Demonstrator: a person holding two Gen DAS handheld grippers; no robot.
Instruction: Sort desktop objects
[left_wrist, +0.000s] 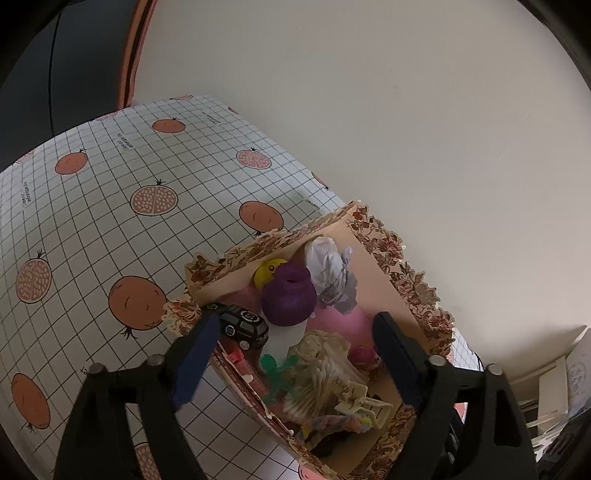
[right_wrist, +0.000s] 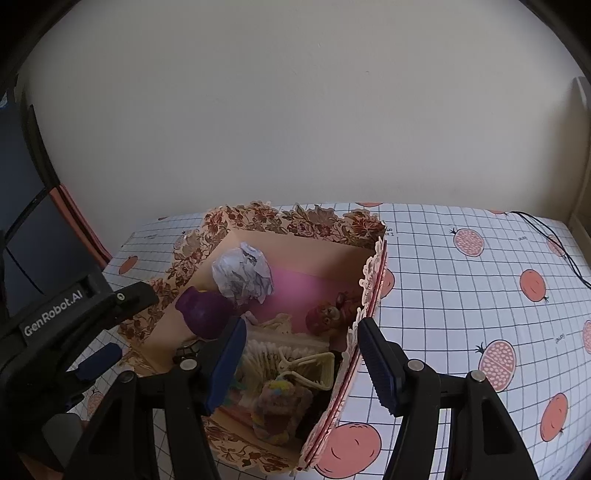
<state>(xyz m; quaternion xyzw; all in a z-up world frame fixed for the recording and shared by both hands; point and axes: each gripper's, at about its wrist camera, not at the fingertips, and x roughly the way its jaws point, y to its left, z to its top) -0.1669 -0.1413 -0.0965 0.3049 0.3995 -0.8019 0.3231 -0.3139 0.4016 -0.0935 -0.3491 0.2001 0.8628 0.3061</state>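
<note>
A floral-edged cardboard box (left_wrist: 406, 280) (right_wrist: 295, 221) stands on the table, full of small things: a purple-capped bottle (left_wrist: 290, 295) (right_wrist: 203, 310), crumpled paper (left_wrist: 328, 269) (right_wrist: 243, 275), a yellow ball (left_wrist: 267, 271), a black toy car (left_wrist: 242, 325), cotton swabs (left_wrist: 317, 384) and a cream hair clip (left_wrist: 364, 406) (right_wrist: 310, 363). My left gripper (left_wrist: 295, 354) is open over the box, one finger by the car at the left wall, nothing pressed. My right gripper (right_wrist: 301, 365) is open, astride the box's right wall with one finger inside and one outside.
The tablecloth (left_wrist: 110, 206) (right_wrist: 480, 295) is a white grid with pomegranate prints, running to a cream wall behind the box. A black cable (right_wrist: 554, 240) lies at the far right corner. A dark screen (right_wrist: 22, 221) stands left of the table.
</note>
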